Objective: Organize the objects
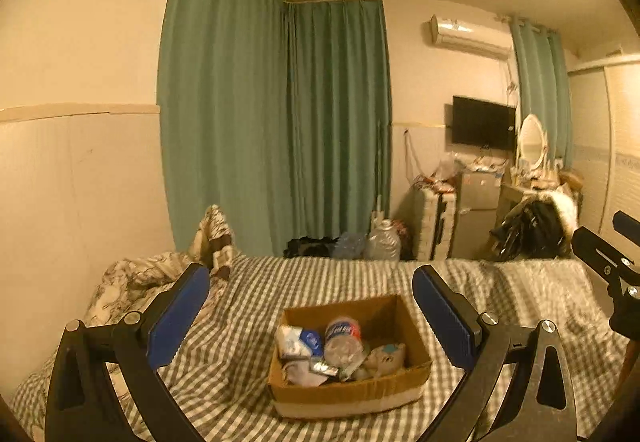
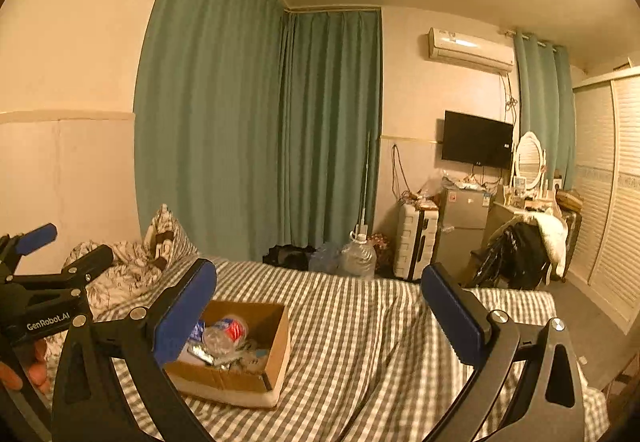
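Note:
An open cardboard box (image 1: 352, 396) stands on the grey checked bed (image 1: 304, 282). It holds a crushed plastic bottle (image 1: 342, 338) with a red and blue label, a tissue pack (image 1: 296, 340) and other small wrappers. My left gripper (image 1: 312, 312) is open and empty, held above and in front of the box. In the right wrist view the box (image 2: 276, 354) lies at the lower left, partly behind my left blue pad (image 2: 184, 316). My right gripper (image 2: 320, 316) is open and empty, to the right of the box above bare bedding.
A crumpled patterned quilt (image 1: 136, 282) lies at the bed's left by the wall. Green curtains (image 1: 276, 122) hang behind. Past the bed stand water jugs (image 2: 358, 256), a white suitcase (image 2: 416, 242), a small fridge (image 2: 460, 226) and a chair with clothes (image 2: 516, 254).

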Tool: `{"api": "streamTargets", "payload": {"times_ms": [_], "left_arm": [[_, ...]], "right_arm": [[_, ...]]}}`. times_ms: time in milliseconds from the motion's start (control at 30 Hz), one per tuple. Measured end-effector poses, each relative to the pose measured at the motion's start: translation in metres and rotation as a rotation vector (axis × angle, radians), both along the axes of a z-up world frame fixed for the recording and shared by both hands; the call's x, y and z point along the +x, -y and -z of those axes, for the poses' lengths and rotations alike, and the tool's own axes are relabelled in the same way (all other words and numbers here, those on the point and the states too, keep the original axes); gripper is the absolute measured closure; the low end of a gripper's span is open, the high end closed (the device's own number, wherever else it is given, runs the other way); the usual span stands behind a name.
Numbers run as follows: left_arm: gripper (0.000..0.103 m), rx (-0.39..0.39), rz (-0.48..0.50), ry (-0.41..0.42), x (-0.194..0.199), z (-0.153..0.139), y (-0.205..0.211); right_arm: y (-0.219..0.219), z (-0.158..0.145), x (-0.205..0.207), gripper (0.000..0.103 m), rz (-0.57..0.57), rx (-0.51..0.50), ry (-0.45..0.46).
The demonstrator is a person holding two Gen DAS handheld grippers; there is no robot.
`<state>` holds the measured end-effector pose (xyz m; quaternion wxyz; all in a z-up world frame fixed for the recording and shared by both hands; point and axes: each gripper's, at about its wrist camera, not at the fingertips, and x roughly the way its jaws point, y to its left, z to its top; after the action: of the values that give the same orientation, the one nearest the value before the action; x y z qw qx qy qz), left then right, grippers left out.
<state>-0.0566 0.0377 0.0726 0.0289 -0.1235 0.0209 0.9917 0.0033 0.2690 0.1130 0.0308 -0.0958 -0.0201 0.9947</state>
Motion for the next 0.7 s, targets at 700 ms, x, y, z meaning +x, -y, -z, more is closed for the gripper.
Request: {"api": "streamTargets", "payload": {"times_ms": [700], "left_arm": [[0.000, -0.067, -0.021, 0.116, 0.011, 0.074, -0.006]], "right_arm": [[-0.004, 0.083, -0.026, 0.000, -0.003, -0.065, 0.161]]}}
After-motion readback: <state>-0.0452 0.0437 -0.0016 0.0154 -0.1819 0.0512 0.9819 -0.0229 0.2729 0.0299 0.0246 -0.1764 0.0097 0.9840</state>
